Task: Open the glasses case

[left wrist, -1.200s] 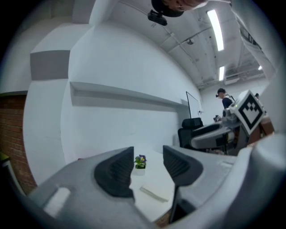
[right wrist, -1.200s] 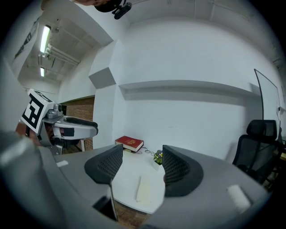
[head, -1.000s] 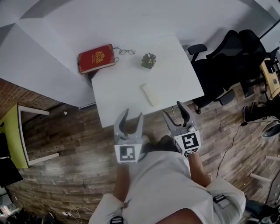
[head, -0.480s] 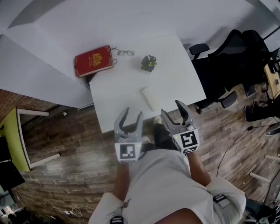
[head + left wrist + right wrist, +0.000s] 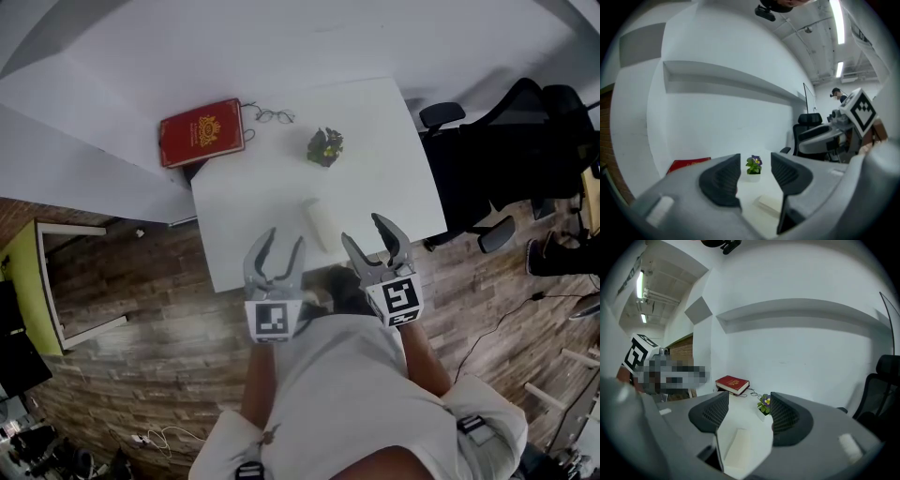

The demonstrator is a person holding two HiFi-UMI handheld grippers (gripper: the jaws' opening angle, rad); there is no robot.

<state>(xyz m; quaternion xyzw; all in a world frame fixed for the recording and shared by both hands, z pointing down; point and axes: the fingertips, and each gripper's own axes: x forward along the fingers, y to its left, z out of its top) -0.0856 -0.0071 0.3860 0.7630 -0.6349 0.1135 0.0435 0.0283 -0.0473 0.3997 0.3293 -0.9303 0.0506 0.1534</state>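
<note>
A cream-white glasses case [image 5: 320,222] lies shut near the front edge of the white table [image 5: 244,202]; it also shows in the left gripper view [image 5: 769,205] and the right gripper view [image 5: 736,449]. My left gripper [image 5: 278,247] hovers at the table's front edge, left of the case, open and empty [image 5: 755,173]. To the case's right, just off the front edge, my right gripper [image 5: 367,232] is held open with nothing between its fingers [image 5: 749,411]. Neither touches the case.
A red book [image 5: 201,131] lies at the table's back left, with a pair of glasses [image 5: 268,115] beside it. A small potted plant [image 5: 324,146] stands behind the case. Black office chairs [image 5: 506,159] stand to the right; a wooden floor [image 5: 141,375] lies below.
Both grippers have moved forward toward the table's front edge and now flank the case more closely. Their jaws stand as before.
</note>
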